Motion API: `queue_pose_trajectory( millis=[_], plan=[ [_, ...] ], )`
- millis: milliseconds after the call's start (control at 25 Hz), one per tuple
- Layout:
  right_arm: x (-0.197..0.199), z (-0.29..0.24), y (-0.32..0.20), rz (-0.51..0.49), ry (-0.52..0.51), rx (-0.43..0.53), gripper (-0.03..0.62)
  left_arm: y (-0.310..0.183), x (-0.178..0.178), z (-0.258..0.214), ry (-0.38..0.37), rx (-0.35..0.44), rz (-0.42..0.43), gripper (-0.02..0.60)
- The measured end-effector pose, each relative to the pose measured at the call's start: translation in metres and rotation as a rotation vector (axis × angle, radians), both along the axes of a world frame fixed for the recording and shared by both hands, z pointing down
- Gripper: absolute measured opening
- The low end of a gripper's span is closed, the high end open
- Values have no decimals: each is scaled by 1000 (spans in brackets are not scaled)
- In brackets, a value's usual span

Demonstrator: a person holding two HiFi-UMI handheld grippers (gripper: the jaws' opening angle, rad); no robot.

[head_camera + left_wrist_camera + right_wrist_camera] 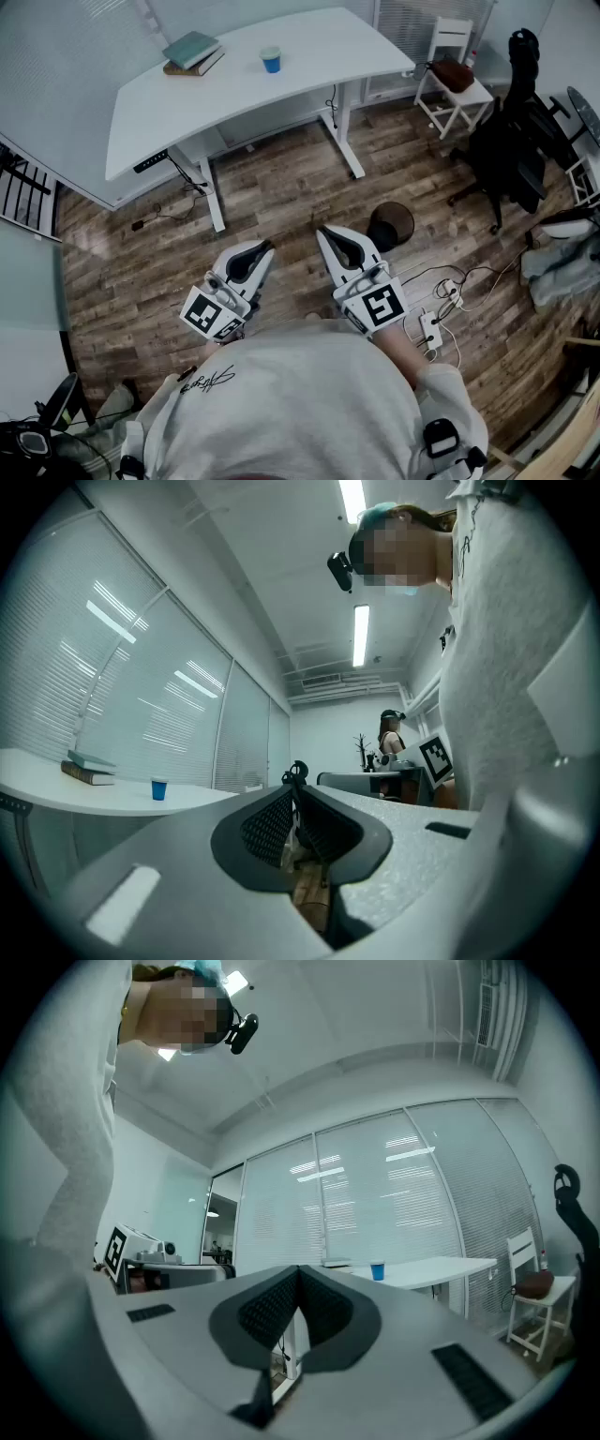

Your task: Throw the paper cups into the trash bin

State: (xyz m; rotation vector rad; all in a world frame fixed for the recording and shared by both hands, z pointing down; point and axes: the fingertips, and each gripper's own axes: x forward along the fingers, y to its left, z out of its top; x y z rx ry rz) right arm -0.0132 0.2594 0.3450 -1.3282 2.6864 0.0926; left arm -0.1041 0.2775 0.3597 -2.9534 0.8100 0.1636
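Observation:
A blue paper cup (pixel 271 60) stands upright on the white desk (pixel 309 52), far ahead of both grippers. It also shows small in the left gripper view as the cup (pixel 159 788) and in the right gripper view as the cup (pixel 377 1270). A dark round trash bin (pixel 391 225) sits on the wooden floor just right of the right gripper. My left gripper (pixel 263 249) and right gripper (pixel 323 234) are held close to the person's chest above the floor. Both have their jaws together with nothing between them.
Stacked books (pixel 193 52) lie on the desk's left part. A white chair (pixel 452 70) with a brown bag and a black office chair (pixel 511 141) stand at the right. A power strip with cables (pixel 431 328) lies on the floor by the right gripper.

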Motion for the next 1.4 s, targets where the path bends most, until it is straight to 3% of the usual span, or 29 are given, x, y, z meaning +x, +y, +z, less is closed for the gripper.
queue_pose_trajectory(
  millis=[720,1080,1400],
  plan=[
    [-11,-4,-2,5,59,10,8,-1,-19,-3,-7,11,-12,31],
    [-12,-3,5,25,37,-11,8,0,-41,-3,0,1,-25,31],
    [-7,1,11,42,18,-45,8,0,-38,-4,11,-6,-4,31]
  ],
)
